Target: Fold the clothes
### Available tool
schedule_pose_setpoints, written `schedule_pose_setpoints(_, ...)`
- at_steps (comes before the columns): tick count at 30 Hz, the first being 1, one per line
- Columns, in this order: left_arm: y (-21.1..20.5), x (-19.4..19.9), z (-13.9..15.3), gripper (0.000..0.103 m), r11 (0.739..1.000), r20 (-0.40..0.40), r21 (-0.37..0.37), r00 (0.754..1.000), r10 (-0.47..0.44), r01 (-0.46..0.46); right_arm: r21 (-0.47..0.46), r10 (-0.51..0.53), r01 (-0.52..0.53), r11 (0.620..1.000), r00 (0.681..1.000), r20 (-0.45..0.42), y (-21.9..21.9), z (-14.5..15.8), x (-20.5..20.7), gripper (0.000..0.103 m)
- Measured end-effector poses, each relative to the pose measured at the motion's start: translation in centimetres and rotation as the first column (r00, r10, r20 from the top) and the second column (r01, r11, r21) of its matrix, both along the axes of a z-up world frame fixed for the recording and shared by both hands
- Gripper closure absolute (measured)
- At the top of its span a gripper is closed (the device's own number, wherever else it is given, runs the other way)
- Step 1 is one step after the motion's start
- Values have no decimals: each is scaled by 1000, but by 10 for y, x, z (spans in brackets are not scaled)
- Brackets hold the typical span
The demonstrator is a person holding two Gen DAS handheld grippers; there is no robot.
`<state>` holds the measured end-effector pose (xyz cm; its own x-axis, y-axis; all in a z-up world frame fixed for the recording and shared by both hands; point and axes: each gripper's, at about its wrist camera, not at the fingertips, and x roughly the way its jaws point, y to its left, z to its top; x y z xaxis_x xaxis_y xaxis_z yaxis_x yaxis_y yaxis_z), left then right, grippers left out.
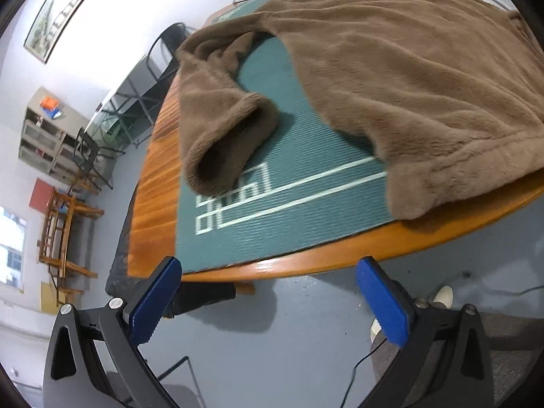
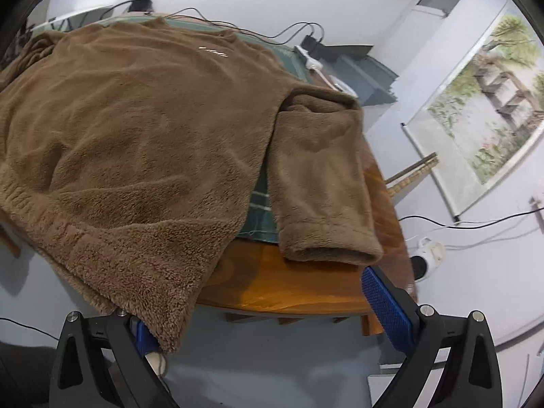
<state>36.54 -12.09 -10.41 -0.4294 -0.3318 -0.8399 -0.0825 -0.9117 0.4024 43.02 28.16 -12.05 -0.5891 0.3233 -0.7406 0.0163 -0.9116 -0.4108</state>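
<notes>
A brown fleece sweater (image 1: 391, 78) lies spread flat on a green mat (image 1: 272, 204) on a wooden table (image 1: 153, 187), its hem hanging over the near edge. One sleeve (image 2: 319, 183) lies beside the body. The left gripper (image 1: 268, 302) is wide open before the table, holding nothing. The right gripper (image 2: 272, 319) is also open, and the hem corner drapes over its left finger.

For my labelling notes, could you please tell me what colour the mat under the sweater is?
Dark green with white line markings; the mat shows best in the left wrist view.
</notes>
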Motion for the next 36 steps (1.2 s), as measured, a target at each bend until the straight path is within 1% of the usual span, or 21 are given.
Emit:
schedule_pose_setpoints(2, -6, 2, 8, 0, 999, -12, 17, 1000, 29, -29, 1, 43, -43, 999, 999, 8, -2, -1, 6, 1)
schedule_pose_setpoints(4, -11, 1, 20, 0, 996, -35, 62, 997, 66, -64, 31, 105, -105, 994, 994, 5, -6, 2, 17, 1)
schedule_pose_setpoints(6, -12, 0, 32, 0, 990, -58, 110, 994, 96, -90, 41, 137, -137, 990, 991, 3, -8, 7, 24, 1)
schedule_pose_setpoints(8, -5, -6, 44, 0, 984, -93, 155, 990, 103, -88, 32, 153, -153, 988, 988, -7, -9, 15, 28, 1)
schedule_pose_setpoints(9, 1, -9, 48, 0, 984, -110, 161, 989, 96, -78, 3, 150, -150, 989, 988, -23, -7, 21, 27, 1)
schedule_pose_setpoints(11, 15, -21, 52, 0, 987, -137, 157, 988, 69, -47, -103, 129, -138, 985, 988, -88, -2, 44, 18, 1)
schedule_pose_setpoints(12, 23, -31, 51, 0, 988, -150, 154, 987, 50, -27, -167, 111, -132, 977, 986, -127, 0, 55, 11, 1)
schedule_pose_setpoints(13, 32, -41, 50, 0, 989, -162, 151, 986, 29, -4, -234, 90, -128, 964, 982, -167, 1, 66, 3, 1)
schedule_pose_setpoints(14, 42, -49, 45, 0, 990, -159, 142, 987, 7, 16, -288, 83, -135, 948, 979, -186, -1, 71, -5, 1)
schedule_pose_setpoints(16, 57, -61, 31, 0, 992, -127, 115, 991, -31, 46, -374, 89, -161, 913, 975, -204, -8, 73, -26, 1)
schedule_pose_setpoints(18, 70, -69, 17, 0, 995, -96, 77, 994, -60, 67, -394, 138, -198, 897, 974, -177, -27, 63, -51, 1)
schedule_pose_setpoints(21, 76, -67, 5, 0, 996, -63, 56, 996, -59, 62, -374, 230, -238, 896, 971, -67, -56, 29, -78, 1)
schedule_pose_setpoints(23, 72, -63, 2, 0, 996, -43, 78, 999, -29, 33, -363, 262, -240, 901, 965, 13, -58, 3, -85, 1)
schedule_pose_setpoints(25, 65, -58, -3, 0, 994, -25, 105, 1000, 8, -6, -333, 261, -216, 918, 961, 95, -51, -21, -85, 1)
schedule_pose_setpoints(26, 62, -53, -4, 0, 992, -16, 122, 999, 31, -29, -349, 262, -212, 913, 960, 102, -44, -26, -82, 1)
schedule_pose_setpoints(27, 60, -50, -6, 0, 990, -11, 134, 999, 48, -46, -375, 261, -215, 902, 962, 76, -35, -27, -78, 0)
schedule_pose_setpoints(30, 60, -41, -8, 0, 986, -10, 152, 997, 79, -76, -361, 270, -229, 904, 960, 69, -21, -30, -71, 0)
schedule_pose_setpoints(34, 67, -27, -10, 0, 986, -20, 144, 996, 90, -86, -356, 301, -253, 900, 950, 86, -15, -32, -72, 0)
schedule_pose_setpoints(36, 72, -20, -11, 0, 987, -23, 145, 997, 74, -70, -357, 311, -264, 896, 947, 81, -10, -33, -71, 0)
